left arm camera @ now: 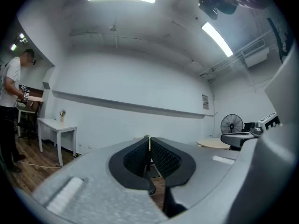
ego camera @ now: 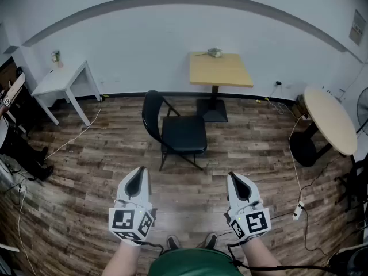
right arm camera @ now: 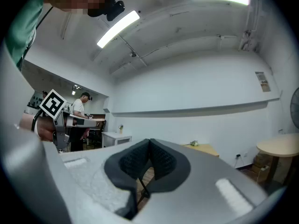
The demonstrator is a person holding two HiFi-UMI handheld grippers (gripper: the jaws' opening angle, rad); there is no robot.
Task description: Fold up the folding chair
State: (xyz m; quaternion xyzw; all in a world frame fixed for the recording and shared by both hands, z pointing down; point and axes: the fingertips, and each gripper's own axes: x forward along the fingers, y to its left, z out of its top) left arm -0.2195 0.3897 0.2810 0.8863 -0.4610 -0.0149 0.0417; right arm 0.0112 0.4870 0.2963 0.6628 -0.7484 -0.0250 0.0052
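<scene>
A black folding chair (ego camera: 175, 130) stands unfolded on the wood floor in the middle of the head view, its backrest to the left and seat to the right. My left gripper (ego camera: 140, 169) and right gripper (ego camera: 232, 175) hang level side by side in front of me, well short of the chair and touching nothing. Both are shut with nothing between the pads. In the left gripper view my left gripper (left arm camera: 149, 139) shows its black pads pressed together. In the right gripper view my right gripper (right arm camera: 149, 142) does the same, with a thin chair leg (right arm camera: 141, 186) glimpsed below.
A square yellow table (ego camera: 220, 69) stands behind the chair by the wall. A white table (ego camera: 62, 79) is at the back left and a round table (ego camera: 328, 118) at the right. Cables (ego camera: 296, 171) and a power strip (ego camera: 297, 211) lie on the floor. A person (left arm camera: 10, 107) stands at the far left.
</scene>
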